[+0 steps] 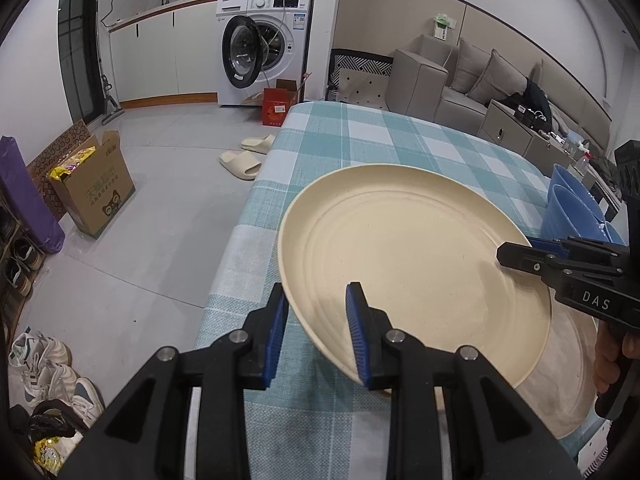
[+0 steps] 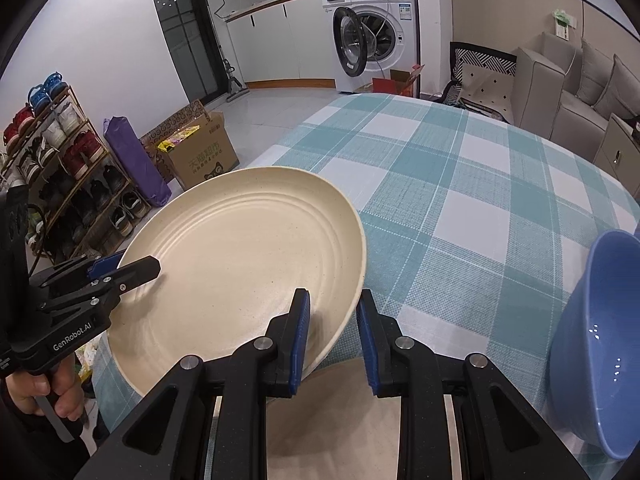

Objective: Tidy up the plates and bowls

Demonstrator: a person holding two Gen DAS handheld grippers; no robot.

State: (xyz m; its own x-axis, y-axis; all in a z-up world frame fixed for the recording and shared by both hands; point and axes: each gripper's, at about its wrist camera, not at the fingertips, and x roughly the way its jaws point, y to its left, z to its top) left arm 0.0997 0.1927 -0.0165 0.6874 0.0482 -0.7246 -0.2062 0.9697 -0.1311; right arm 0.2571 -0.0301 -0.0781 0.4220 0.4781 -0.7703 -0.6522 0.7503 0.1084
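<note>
Item: cream plate, round, shallow, matt and faintly speckled, with concentric ridges stepping down to a flat well. Position: lifted and tilted above a second cream plate that lies flat on the table; whether the two touch at the near edge cannot be told.

Holds: left gripper clenched on the held plate's rim, one blue pad under, one on the inner face. Right gripper likewise clamped on the opposite rim, jaws drawn close.

Handling, judged: stiff, probably light, possibly plastic or wheat-fibre composite rather than ceramic; smooth face likely slippery under a shallow pinch. Best taken at the rim, on opposite sides, pads well past the lip.

Beside the plates, on the right gripper's side: blue bowls, glossy, deep-walled, apparently nested; smooth curved walls would favour a rim grip.

Beneath: checked tablecloth, teal and white, woven texture, soft.

Beyond the table: cardboard box, washing machine with door open, grey sofa.
</note>
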